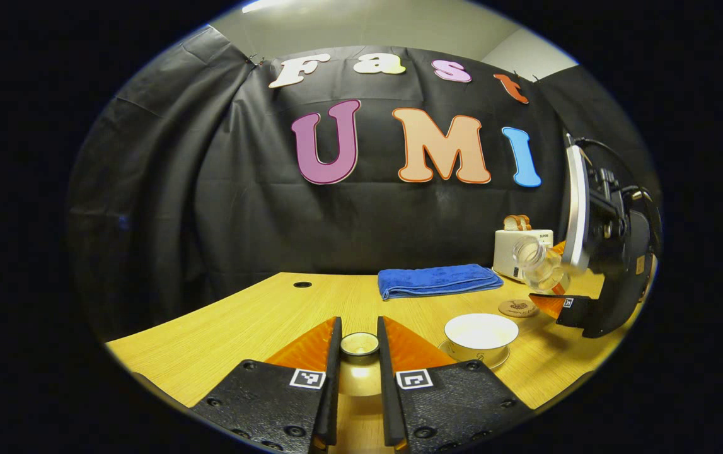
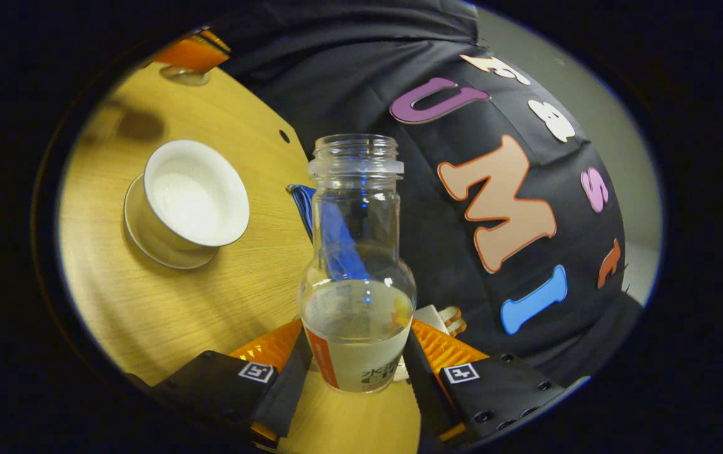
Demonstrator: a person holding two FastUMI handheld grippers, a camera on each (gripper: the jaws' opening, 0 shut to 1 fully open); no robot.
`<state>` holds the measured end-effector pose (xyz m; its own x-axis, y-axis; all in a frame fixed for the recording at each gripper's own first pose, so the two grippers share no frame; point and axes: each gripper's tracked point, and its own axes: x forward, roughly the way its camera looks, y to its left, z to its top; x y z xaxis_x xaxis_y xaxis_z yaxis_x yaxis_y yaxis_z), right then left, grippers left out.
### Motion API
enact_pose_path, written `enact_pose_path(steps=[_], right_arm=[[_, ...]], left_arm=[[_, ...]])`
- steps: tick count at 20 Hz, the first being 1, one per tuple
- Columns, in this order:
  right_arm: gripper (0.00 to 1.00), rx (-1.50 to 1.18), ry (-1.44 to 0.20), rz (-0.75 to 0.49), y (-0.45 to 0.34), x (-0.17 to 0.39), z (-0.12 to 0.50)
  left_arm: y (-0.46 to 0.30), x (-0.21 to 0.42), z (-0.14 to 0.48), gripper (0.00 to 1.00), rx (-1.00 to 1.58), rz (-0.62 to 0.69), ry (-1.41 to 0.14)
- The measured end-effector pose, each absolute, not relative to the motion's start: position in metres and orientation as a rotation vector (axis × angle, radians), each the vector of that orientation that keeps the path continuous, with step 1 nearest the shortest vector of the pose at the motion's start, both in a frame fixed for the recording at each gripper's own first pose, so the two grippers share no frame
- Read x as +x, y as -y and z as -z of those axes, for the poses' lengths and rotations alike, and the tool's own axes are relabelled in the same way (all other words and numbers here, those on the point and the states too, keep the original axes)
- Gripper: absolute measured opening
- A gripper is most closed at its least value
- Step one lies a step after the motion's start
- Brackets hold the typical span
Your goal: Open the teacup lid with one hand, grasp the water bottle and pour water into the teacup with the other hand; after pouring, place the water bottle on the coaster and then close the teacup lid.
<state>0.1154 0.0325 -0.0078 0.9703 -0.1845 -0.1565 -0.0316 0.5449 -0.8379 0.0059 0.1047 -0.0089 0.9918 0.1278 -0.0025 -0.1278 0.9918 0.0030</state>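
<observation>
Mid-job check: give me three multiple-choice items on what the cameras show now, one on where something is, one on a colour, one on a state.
1. Where is the coaster?
A. under the teacup
B. on the table between the towel and the teacup
C. on top of the toaster

2. What colour is the folded towel?
A. blue
B. red
C. white

3. What state is the teacup in?
A. lid on
B. tipped on its side
C. uncovered, upright on its saucer

Key:
1 B: in the left gripper view the coaster lies bare on the table, behind the teacup and right of the towel.
2 A: the towel is plainly blue.
3 C: the teacup's mouth is open, while the left gripper holds the lid by its knob and the right gripper holds the tilted water bottle.
</observation>
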Motion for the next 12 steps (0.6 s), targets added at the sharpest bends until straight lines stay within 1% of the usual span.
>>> enact_pose_path(steps=[2,3,6,7,8,11,12], right_arm=[[0.80,-0.871,-0.239,0.111,-0.021,0.119,0.004],[0.82,-0.813,-0.236,0.121,-0.015,0.120,0.004],[0.79,-0.600,-0.229,0.119,-0.003,0.120,0.002],[0.79,-0.524,-0.223,0.117,0.000,0.122,0.000],[0.82,-0.451,-0.220,0.119,0.001,0.124,0.000],[0.80,-0.265,-0.210,0.092,0.005,0.134,0.000],[0.84,-0.210,-0.213,0.091,0.008,0.138,0.003]], left_arm=[[-0.105,0.006,0.009,0.26,0.003,-0.129,-0.002],[-0.105,0.005,0.008,0.26,0.003,-0.129,-0.003],[-0.105,0.005,0.009,0.26,0.003,-0.129,-0.003],[-0.105,0.006,0.009,0.26,0.003,-0.131,-0.003],[-0.105,0.006,0.009,0.26,0.003,-0.131,-0.002],[-0.105,0.006,0.008,0.26,0.003,-0.133,-0.002],[-0.106,0.006,0.009,0.26,0.003,-0.134,-0.002]])
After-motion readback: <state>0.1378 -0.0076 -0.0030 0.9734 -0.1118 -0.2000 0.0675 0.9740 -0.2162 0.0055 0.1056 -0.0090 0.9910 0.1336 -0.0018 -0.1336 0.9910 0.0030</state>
